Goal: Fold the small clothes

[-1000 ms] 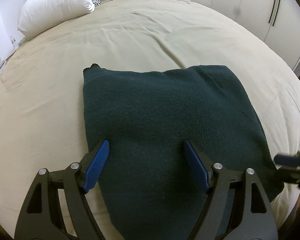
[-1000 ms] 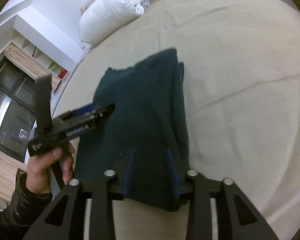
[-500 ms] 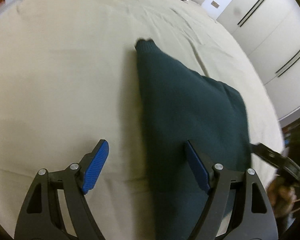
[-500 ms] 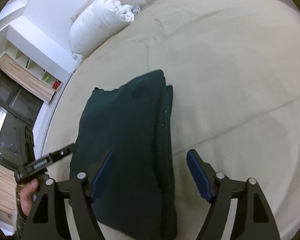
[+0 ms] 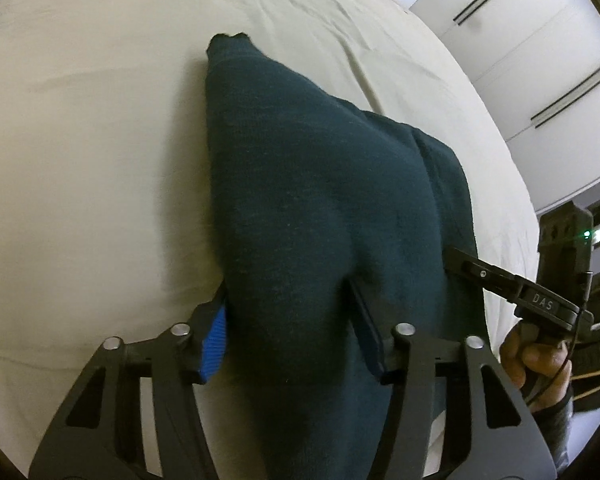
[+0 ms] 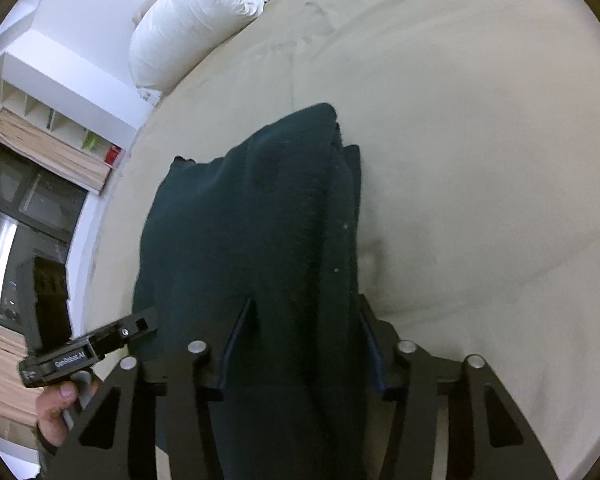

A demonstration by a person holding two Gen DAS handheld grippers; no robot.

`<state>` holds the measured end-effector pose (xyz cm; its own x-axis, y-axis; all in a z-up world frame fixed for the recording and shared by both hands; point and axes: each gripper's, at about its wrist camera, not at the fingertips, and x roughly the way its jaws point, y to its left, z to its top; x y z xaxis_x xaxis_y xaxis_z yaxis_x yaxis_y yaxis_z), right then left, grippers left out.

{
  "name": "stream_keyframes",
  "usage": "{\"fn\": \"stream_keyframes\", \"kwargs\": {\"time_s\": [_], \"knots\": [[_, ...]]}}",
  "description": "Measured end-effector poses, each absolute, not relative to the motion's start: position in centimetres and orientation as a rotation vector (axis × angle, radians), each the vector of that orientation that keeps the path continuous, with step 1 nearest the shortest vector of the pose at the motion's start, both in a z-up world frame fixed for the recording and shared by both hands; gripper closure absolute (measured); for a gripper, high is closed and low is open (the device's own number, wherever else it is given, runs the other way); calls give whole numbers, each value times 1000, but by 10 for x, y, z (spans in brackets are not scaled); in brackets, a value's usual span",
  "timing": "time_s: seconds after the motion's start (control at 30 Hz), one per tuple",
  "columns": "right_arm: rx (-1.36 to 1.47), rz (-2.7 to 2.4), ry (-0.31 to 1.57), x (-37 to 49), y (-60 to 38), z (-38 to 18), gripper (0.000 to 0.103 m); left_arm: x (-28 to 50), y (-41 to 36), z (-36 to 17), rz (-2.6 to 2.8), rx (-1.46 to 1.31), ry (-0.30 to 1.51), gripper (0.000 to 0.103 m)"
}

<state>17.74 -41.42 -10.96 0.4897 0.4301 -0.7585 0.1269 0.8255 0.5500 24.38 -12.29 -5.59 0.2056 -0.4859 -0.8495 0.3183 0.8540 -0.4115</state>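
Lying folded on a beige bed (image 5: 100,160), a dark green garment (image 5: 320,200) bunches between both tools. Left gripper (image 5: 292,328) and right gripper (image 6: 304,336) are closing, pads pressing its near edge

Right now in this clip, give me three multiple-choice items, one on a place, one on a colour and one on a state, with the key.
1. Where does the garment lie?
A. on the beige bed
B. on a wooden floor
C. in a basket

2. What colour is the garment?
A. red
B. dark green
C. white

3. What sits between the left tool's pads?
A. nothing
B. a pillow
C. a bunched edge of the garment

Key: 1 A, the beige sheet surrounds it in both views. 2 B, the knit is dark green throughout. 3 C, the cloth fills the gap while the jaws are closing, as with the right tool.
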Motion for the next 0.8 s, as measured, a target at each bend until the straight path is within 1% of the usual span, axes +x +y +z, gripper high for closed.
{"fn": "stream_keyframes", "kwargs": {"time_s": [0.07, 0.13, 0.23, 0.33, 0.47, 0.6, 0.8], "knots": [[563, 190, 1059, 179, -410, -106, 72, 245, -123, -55, -565, -171, 1245, 61], [520, 178, 1053, 177, -402, -97, 77, 246, -121, -53, -567, -193, 1244, 65], [407, 141, 1031, 175, -382, -82, 78, 241, -112, -49, -562, -211, 1231, 69], [375, 143, 991, 168, -368, -61, 79, 233, -105, -30, -563, -218, 1199, 72], [347, 182, 943, 160, -346, -32, 80, 220, -82, 3, -552, -201, 1136, 73], [341, 251, 928, 156, -312, -11, 80, 202, -41, 34, -523, -185, 1087, 73], [318, 359, 920, 152, -255, -5, 80, 177, 24, 53, -454, -169, 1045, 73]]}}
